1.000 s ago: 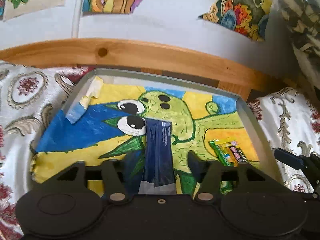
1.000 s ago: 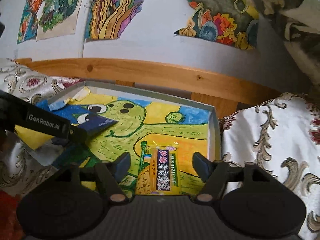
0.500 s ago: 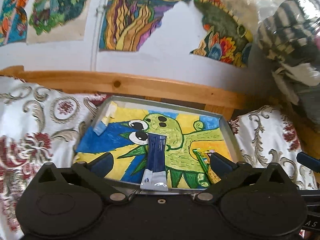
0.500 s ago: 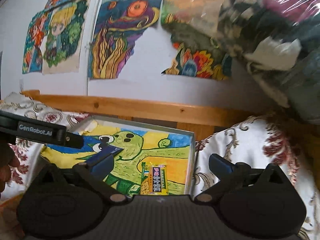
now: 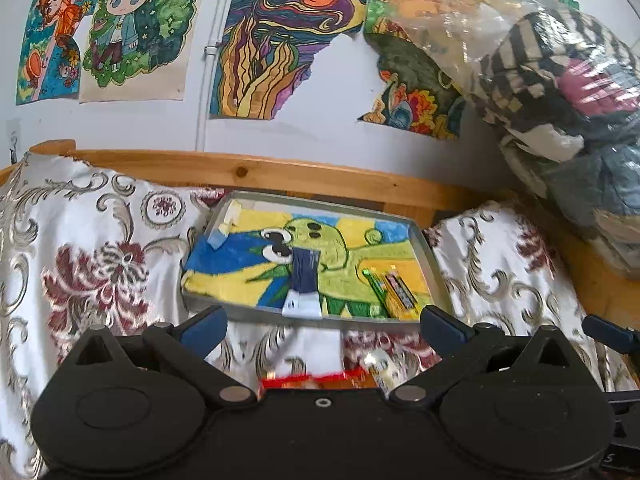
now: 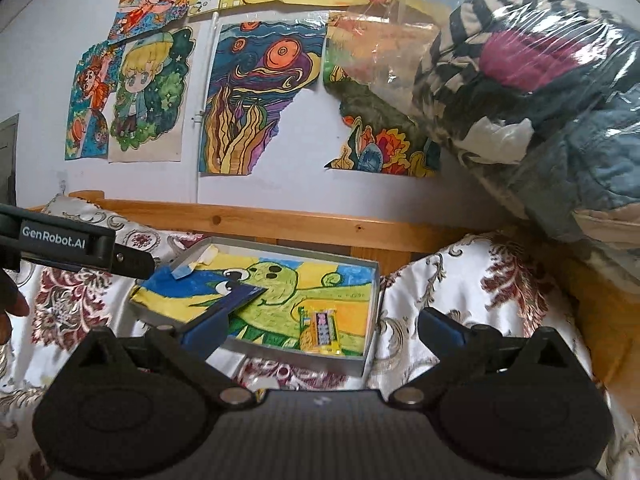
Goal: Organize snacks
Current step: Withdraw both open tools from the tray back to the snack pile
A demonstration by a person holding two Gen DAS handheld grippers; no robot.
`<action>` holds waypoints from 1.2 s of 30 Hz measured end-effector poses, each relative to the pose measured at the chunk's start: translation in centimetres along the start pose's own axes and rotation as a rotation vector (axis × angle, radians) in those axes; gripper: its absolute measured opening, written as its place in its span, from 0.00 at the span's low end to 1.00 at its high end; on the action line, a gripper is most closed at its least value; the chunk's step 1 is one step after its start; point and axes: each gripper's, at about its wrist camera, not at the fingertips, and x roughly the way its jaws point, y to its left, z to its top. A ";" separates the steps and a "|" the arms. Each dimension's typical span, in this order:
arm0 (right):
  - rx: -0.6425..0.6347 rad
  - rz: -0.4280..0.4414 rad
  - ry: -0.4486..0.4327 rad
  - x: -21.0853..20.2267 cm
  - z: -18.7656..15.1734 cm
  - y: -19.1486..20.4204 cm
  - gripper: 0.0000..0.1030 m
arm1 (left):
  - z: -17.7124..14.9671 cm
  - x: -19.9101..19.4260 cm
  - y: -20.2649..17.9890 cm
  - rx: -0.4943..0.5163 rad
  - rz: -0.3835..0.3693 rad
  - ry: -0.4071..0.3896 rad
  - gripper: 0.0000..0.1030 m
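Observation:
A shallow grey box (image 5: 430,258) lined with a green cartoon drawing lies on the patterned cloth; it also shows in the right wrist view (image 6: 370,344). In it lie a dark blue snack packet (image 5: 304,280) (image 6: 244,296) and a yellow snack packet (image 5: 394,292) (image 6: 324,330). My left gripper (image 5: 322,324) is open and empty, pulled back in front of the box. My right gripper (image 6: 322,330) is open and empty, back from the box's near edge. A red wrapper (image 5: 304,380) and a small white item (image 5: 380,364) lie on the cloth below my left gripper.
A wooden rail (image 5: 280,172) runs behind the box, under a wall with coloured drawings (image 5: 272,44). A clear bag of clothes (image 5: 560,92) bulges at the right. Floral cloth (image 5: 92,264) covers the surface on both sides. The left gripper's body (image 6: 60,240) reaches in at the right view's left edge.
Both grippers have opened and drawn back and up from the box. The blue packet, held by the left, and the yellow packet, held by the right, now lie released in the box.

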 end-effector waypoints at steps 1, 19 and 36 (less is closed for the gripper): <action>0.002 0.001 0.003 -0.5 -0.3 0.2 1.00 | -0.5 -0.5 0.0 0.007 0.000 0.005 0.99; -0.039 0.042 0.152 -6.9 -7.1 3.4 1.00 | -9.5 -3.6 1.2 0.006 -0.030 0.174 0.99; -0.115 0.035 0.335 -4.9 -10.4 4.2 1.00 | -14.3 -0.1 2.2 -0.007 -0.079 0.365 0.99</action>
